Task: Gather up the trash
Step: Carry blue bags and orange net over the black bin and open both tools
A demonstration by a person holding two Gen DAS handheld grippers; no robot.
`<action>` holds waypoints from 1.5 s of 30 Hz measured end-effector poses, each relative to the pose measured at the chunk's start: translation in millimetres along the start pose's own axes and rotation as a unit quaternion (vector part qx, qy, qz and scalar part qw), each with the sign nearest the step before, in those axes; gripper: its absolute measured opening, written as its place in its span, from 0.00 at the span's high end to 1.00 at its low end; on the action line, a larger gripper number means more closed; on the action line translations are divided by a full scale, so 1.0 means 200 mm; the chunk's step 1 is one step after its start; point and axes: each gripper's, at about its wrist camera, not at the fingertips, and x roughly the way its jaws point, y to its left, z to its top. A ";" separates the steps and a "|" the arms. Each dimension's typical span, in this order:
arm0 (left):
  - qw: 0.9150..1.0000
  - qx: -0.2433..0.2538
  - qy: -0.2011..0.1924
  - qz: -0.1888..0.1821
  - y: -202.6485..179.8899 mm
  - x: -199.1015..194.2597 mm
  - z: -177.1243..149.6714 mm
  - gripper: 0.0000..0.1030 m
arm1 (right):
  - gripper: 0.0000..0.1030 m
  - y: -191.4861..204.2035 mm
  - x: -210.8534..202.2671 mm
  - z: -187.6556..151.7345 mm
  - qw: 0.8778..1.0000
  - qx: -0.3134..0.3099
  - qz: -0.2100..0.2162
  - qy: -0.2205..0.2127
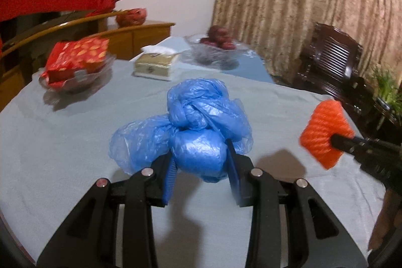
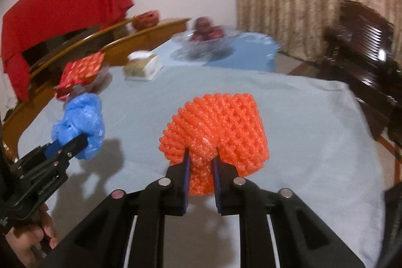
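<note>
A knotted blue plastic bag [image 1: 201, 117] hangs above the table's pale grey-blue cloth [image 1: 62, 142], and my left gripper [image 1: 198, 155] is shut on its lower bulge. From the right wrist view, the same bag [image 2: 80, 114] sits at the left in that gripper [image 2: 75, 142], held by a person's hand [image 2: 30, 237]. My right gripper [image 2: 201, 155] is shut on a squeezed fold of an orange foam fruit net [image 2: 221, 122], lifted off the cloth. The left wrist view has the net [image 1: 324, 127] at the right, on the right gripper [image 1: 336, 140].
At the table's far side stand a glass dish of red packets [image 1: 75, 62], a tissue box [image 1: 155, 64] and a glass bowl of red fruit [image 1: 216, 47]. A dark wooden chair [image 1: 331, 59] stands right of the table. A wooden sideboard [image 1: 140, 34] lies behind.
</note>
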 end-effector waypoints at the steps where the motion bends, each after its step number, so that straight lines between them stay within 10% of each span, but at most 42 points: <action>1: 1.000 0.000 -0.001 -0.003 -0.05 -0.02 0.00 0.67 | 0.85 -0.05 -0.04 0.00 1.000 0.005 -0.007 -0.002; 20: 0.989 0.077 -0.013 -0.129 -1.24 -0.45 -0.16 0.67 | 0.84 -1.21 -0.93 -0.39 0.971 0.147 -0.183 -0.050; 37: 0.951 0.164 0.009 -0.263 -2.30 -0.58 -0.43 0.65 | 0.82 -1.86 -1.31 -0.74 0.941 0.222 -0.252 -0.050; 41: 0.944 0.187 0.022 -0.270 -2.46 -0.52 -0.50 0.38 | 0.64 -1.95 -1.34 -0.79 0.933 0.240 -0.264 -0.049; 45: 0.943 0.187 0.029 -0.273 -2.50 -0.48 -0.51 0.32 | 0.63 -2.00 -1.36 -0.81 0.931 0.247 -0.265 -0.049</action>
